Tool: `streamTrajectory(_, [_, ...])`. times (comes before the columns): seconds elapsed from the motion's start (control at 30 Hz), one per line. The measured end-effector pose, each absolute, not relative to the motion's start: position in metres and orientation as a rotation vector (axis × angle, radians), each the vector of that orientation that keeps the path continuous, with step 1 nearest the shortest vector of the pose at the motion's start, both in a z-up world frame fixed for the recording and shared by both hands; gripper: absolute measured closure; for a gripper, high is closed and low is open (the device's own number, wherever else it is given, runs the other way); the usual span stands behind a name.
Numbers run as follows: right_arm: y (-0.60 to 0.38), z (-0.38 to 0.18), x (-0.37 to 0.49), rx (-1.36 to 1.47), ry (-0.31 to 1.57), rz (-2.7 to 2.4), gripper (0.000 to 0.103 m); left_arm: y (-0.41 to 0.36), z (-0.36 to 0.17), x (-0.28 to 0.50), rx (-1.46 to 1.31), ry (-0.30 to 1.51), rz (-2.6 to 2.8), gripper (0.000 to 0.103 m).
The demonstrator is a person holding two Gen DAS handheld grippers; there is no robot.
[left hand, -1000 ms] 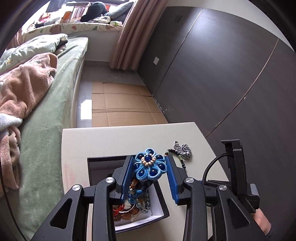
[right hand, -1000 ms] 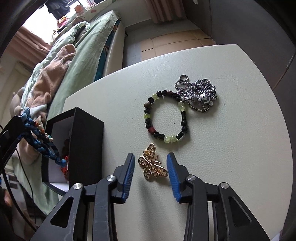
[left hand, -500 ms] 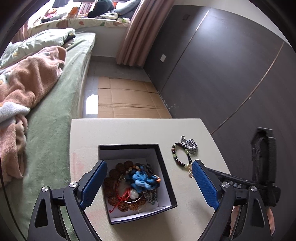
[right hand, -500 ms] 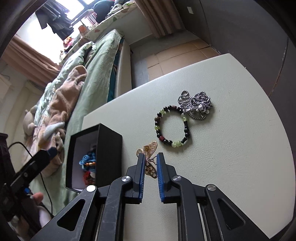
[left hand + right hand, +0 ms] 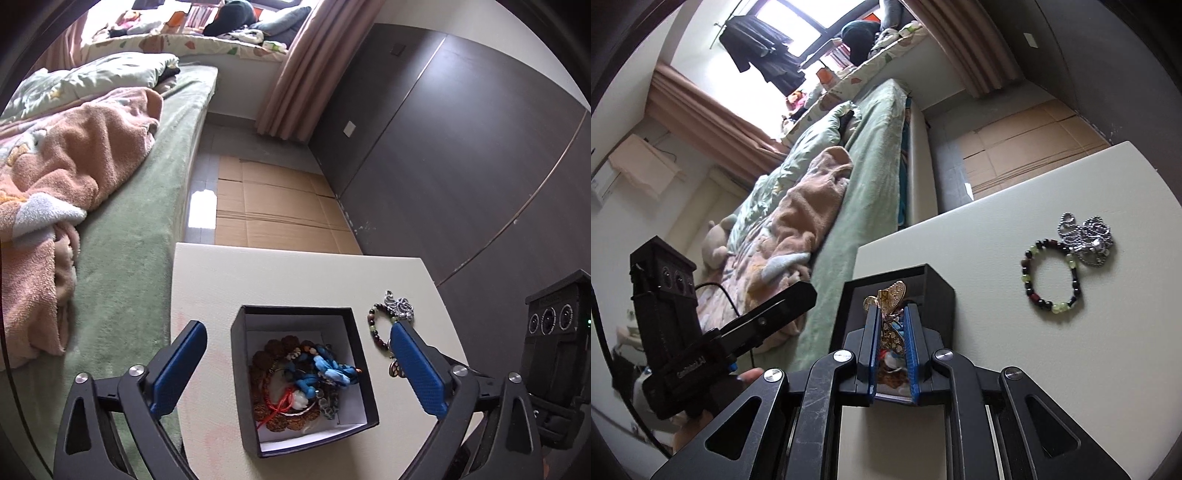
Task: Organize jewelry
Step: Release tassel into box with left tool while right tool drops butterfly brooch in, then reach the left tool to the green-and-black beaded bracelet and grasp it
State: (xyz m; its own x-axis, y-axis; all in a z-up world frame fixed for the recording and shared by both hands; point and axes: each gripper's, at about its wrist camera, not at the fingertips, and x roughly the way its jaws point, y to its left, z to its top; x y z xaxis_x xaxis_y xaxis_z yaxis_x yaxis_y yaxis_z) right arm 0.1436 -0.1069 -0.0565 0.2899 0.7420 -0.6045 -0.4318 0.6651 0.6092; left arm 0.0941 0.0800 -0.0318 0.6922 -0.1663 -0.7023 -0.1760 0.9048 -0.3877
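Hanging over the black jewelry box (image 5: pixel 364 369), the left gripper (image 5: pixel 297 363) has its jaws spreading wide with nothing between them, while a blue flower ornament (image 5: pixel 325 371) lies inside on wooden beads and a beaded bracelet (image 5: pixel 376 328) rests on the white table (image 5: pixel 258 280) just right of the box. From the right wrist view, the right gripper (image 5: pixel 891 325) is clamped nearly closed on a gold butterfly brooch (image 5: pixel 888 301), held in front of the box, with a silver chain (image 5: pixel 1087 240) touching the bracelet farther right.

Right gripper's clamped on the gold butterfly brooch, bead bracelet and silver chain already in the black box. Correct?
Not quite. The right gripper is clamped on the gold butterfly brooch, but the bead bracelet and silver chain still lie on the table, outside the black box. The right wrist view shows it.
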Motion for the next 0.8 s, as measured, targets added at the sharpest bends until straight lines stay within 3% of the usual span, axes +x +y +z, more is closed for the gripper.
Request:
streamTrajectory(0.13, [-0.094,-0.059,0.145,0.417,1.005,0.852,0.086,0.090,-0.032,0.092,-0.463,0.804,0.039,0.003])
streamTrajectory(0.2, [-0.088,-0.064,0.148,0.419,1.042,0.870,0.064,0.094,-0.033,0.091,-0.479,0.802,0.048,0.002])
streamTrajectory(0.23, [-0.089,-0.064,0.147,0.422,1.041,0.858,0.048,0.095,-0.034,0.090,-0.485,0.804,0.049,0.002])
streamTrajectory(0.27, [-0.091,-0.065,0.147,0.422,1.029,0.833,0.044,0.095,-0.035,0.090,-0.485,0.806,0.049,0.002])
streamTrajectory(0.8, [-0.202,-0.047,0.162,0.551,0.935,0.547,0.044,0.050,-0.022,0.092,-0.431,0.761,-0.029,0.002])
